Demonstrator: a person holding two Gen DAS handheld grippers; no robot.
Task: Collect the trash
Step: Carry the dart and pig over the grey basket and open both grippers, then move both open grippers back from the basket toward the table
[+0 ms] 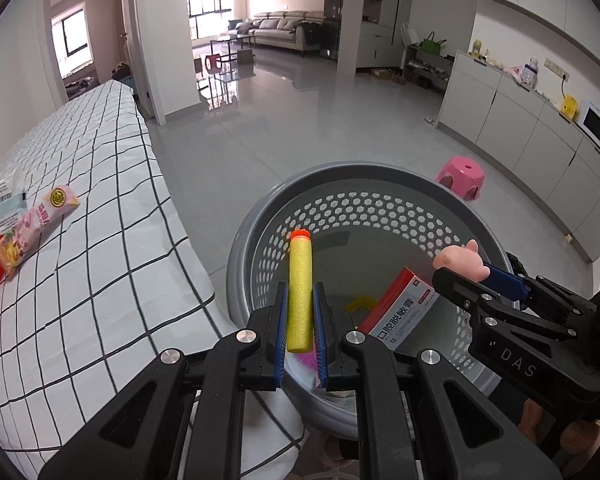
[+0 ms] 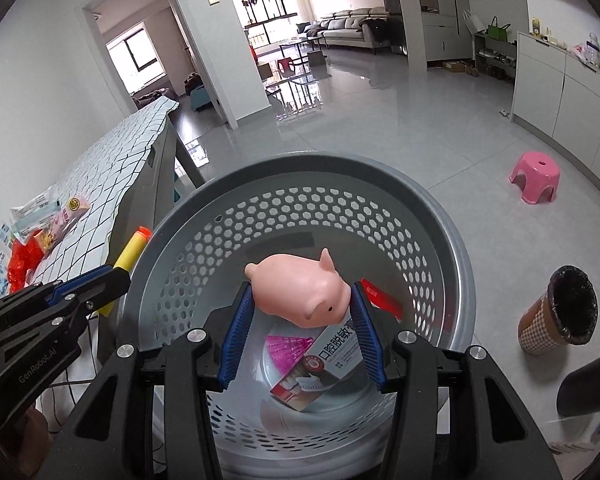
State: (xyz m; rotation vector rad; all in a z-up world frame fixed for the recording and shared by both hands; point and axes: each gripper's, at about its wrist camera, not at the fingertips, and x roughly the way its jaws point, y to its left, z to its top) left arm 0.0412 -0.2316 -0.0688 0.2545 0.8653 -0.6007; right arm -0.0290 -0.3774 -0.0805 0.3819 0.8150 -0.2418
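Right gripper [image 2: 300, 322] clamps pink pig [image 2: 300, 292] (above basket [image 2: 440, 216]).

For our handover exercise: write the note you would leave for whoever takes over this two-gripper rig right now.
Left gripper: shut on the yellow foam dart with orange tip, over the grey perforated plastic basket.
Right gripper: shut on the pink rubber pig toy, also over the basket.
Done: red-and-white cardboard box and magenta plastic piece lie inside.
Left: drop both, then clear the packets on the checked tablecloth.
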